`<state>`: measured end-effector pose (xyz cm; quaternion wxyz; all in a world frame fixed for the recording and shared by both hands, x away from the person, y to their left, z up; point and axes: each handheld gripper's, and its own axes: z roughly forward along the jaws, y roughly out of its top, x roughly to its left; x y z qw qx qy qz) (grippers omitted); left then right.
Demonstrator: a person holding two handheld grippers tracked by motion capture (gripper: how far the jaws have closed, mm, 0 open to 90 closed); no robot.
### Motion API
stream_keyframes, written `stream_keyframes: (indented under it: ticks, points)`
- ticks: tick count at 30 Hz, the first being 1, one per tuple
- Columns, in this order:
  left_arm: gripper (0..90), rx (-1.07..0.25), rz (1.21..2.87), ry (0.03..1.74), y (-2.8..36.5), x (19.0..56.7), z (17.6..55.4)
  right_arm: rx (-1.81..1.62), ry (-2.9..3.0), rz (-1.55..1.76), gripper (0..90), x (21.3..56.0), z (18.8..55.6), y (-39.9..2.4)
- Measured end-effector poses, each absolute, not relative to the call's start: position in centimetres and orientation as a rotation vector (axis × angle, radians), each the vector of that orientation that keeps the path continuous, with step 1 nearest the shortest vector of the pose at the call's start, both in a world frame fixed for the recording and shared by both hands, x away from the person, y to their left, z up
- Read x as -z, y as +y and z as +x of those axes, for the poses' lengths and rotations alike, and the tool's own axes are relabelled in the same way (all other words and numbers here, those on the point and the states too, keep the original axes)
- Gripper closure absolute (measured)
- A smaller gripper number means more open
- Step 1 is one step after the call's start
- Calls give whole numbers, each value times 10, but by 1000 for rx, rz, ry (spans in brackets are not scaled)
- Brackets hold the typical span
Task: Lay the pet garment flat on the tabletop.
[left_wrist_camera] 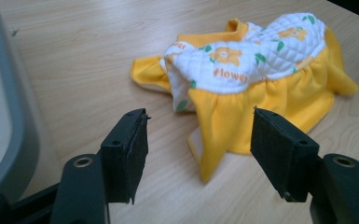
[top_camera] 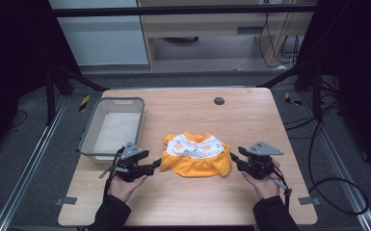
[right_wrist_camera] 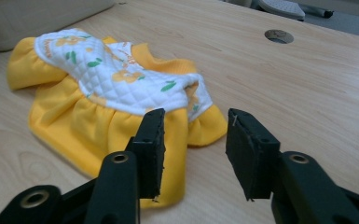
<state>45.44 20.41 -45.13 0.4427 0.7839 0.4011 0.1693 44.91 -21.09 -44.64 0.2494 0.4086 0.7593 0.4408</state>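
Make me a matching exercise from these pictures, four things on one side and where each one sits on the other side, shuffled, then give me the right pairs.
Things:
1. yellow baby dress
2. grey plastic basket
3. left gripper
4. right gripper

Places:
A. at the table's left edge
B. open, at the dress's right end
C. lying flat in the middle of the table
D. open, at the dress's left end

Pairs: 1-C, 2-A, 3-D, 4-B
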Motion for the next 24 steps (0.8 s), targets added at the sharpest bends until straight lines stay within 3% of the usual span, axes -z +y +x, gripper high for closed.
stream_keyframes:
  ticks: [9,20,24]
  points:
    - [412,-410,2039,1019,215,477,443,-1163,2189,1145,483,474,426,-221]
    - [426,-456,2092,996,185,488,463,-1143,2247,1165,476,491,457,-195]
    - [435,-442,2086,978,174,492,467,-1094,2285,1160,535,496,465,-189]
